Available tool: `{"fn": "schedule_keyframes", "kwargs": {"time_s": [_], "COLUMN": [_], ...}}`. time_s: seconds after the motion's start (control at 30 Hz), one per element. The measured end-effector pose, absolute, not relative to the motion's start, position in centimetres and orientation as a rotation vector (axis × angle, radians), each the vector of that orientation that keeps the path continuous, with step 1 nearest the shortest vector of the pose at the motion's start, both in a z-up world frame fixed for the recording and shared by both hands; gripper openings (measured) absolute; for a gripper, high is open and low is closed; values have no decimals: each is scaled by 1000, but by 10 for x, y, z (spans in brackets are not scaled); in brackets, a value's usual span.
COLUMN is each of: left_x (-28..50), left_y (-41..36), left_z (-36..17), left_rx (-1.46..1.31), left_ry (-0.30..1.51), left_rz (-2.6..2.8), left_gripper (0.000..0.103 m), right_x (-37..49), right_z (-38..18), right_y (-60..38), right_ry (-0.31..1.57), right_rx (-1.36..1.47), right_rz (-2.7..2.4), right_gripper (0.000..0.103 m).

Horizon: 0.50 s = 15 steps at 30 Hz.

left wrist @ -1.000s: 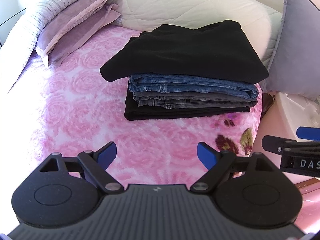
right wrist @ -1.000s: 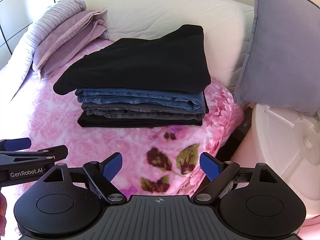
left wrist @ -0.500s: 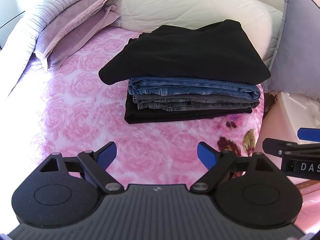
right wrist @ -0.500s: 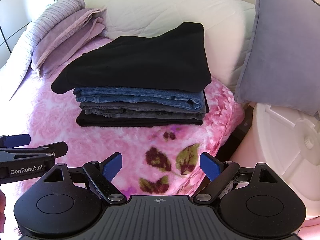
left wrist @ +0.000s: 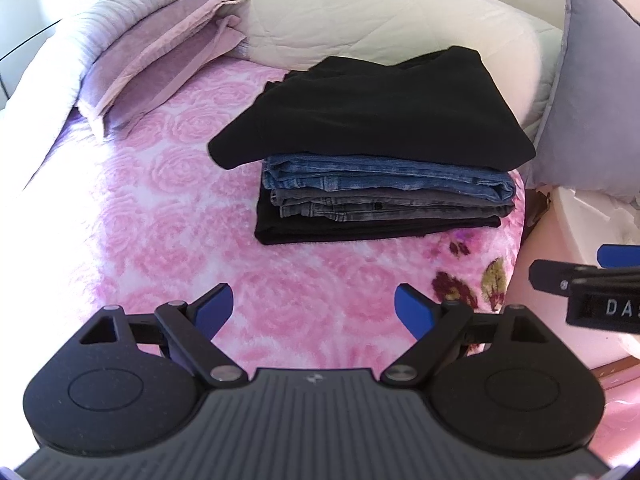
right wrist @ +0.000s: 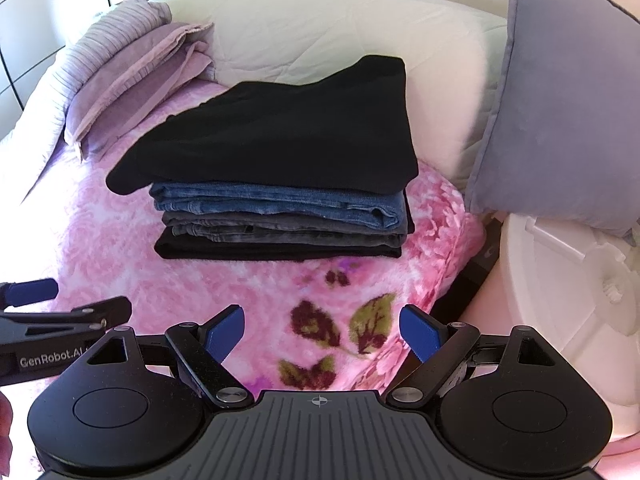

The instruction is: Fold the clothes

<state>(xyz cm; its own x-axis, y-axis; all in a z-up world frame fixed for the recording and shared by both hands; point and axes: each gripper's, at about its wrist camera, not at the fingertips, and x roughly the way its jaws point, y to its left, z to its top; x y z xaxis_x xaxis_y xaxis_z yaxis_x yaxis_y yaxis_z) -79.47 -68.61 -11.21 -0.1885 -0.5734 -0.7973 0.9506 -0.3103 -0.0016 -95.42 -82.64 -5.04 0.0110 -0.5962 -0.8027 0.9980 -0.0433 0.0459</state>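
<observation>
On the bed: a stack of folded clothes [left wrist: 384, 184] rests on the pink rose blanket [left wrist: 160, 208], toward its far right part, just before the cream quilt [left wrist: 360, 12]; a black garment [left wrist: 380, 112] on top, blue jeans [left wrist: 392, 178] and grey jeans [left wrist: 384, 208] under it, a black piece at the bottom.
Left gripper [left wrist: 314, 308]: jaws spread wide, holding nothing; it hovers over bare blanket.
Right gripper [right wrist: 322, 330]: jaws likewise wide apart and empty, above the blanket's flowered edge.
Key relation: the stack lies ahead of both pairs of jaws and apart from them; its long axis runs across the view, left to right; from the left gripper it sits ahead and to the right, from the right gripper ahead and slightly left; neither is plainly nearer.
Judgement: the pile looks finished; only the top garment's left corner overhangs and may want tucking.
Left view only: more open blanket to the left of the stack.
Right view only: the white plastic object [right wrist: 560, 300] off the bed's right side; the grey cushion [right wrist: 560, 100] shown more fully.
</observation>
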Motion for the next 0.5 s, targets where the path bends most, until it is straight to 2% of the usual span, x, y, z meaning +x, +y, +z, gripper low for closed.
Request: {"fn": "schedule_keyframes", "kwargs": {"time_s": [0.5], "left_x": [-760], "left_y": [-647], "left_z": [-77], "left_rx": [770], "left_ry": [647], "left_rz": [-1688], "left_gripper": [86], "right_x": [-948], "right_z": [-10], "right_y": [-780], "right_ry": [639], "right_rx": [730], "right_rz": [-1496], "right_gripper": [88]}}
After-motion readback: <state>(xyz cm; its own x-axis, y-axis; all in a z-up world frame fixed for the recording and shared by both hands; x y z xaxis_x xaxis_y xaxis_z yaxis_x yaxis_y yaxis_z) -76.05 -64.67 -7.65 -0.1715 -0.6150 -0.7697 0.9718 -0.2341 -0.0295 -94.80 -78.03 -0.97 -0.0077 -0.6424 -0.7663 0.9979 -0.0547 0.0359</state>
